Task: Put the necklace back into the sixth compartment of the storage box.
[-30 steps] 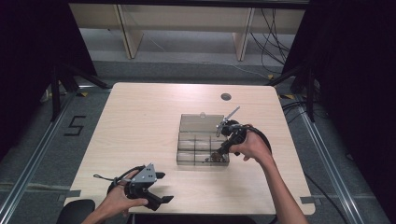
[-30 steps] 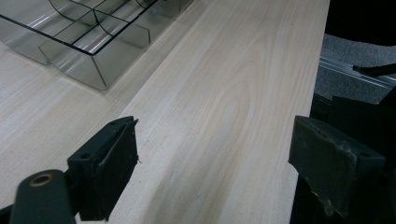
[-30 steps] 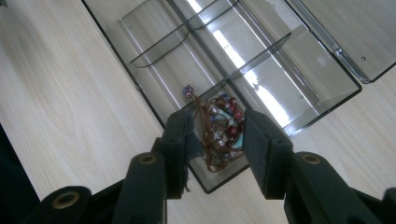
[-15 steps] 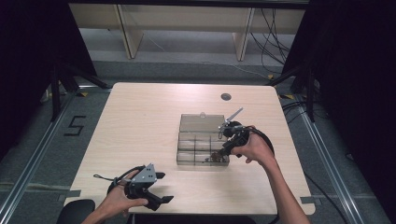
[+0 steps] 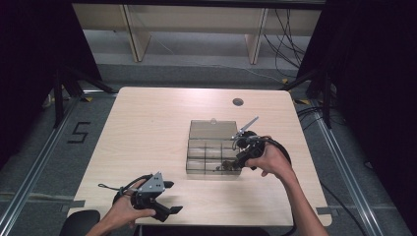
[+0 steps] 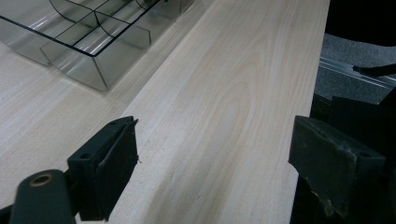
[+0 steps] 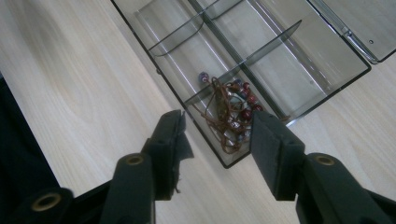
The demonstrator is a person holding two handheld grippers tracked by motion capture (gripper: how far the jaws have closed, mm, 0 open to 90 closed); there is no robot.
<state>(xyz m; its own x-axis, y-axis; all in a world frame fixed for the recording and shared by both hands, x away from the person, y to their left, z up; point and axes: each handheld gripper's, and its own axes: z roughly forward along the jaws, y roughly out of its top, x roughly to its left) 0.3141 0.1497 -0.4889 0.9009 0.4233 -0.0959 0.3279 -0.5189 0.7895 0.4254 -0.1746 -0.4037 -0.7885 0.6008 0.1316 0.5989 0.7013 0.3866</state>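
A clear compartment box (image 5: pixel 206 152) sits in the middle of the table with its lid (image 5: pixel 212 129) laid open behind it. A brown cord strung with red and blue beads (image 7: pixel 232 115) lies bunched in the near right corner compartment (image 5: pixel 225 167). My right gripper (image 5: pixel 236 163) hangs just over that compartment; its jaws (image 7: pixel 217 133) have just been opening and stand apart above the cord, with no pad pressing on it. My left gripper (image 5: pixel 172 197) rests near the table's front edge, jaws wide apart (image 6: pixel 215 144) over bare wood, with the box's corner (image 6: pixel 84 51) farther off.
The box's other compartments (image 7: pixel 243 42) hold nothing. A small round hole (image 5: pixel 238 102) is in the table top behind the box. The light wooden table (image 5: pixel 142 128) has dark floor and rails on both sides, and a shelf unit stands behind it.
The right hand has shifted only slightly over the box's near right corner. The left hand and its gripper have kept still.
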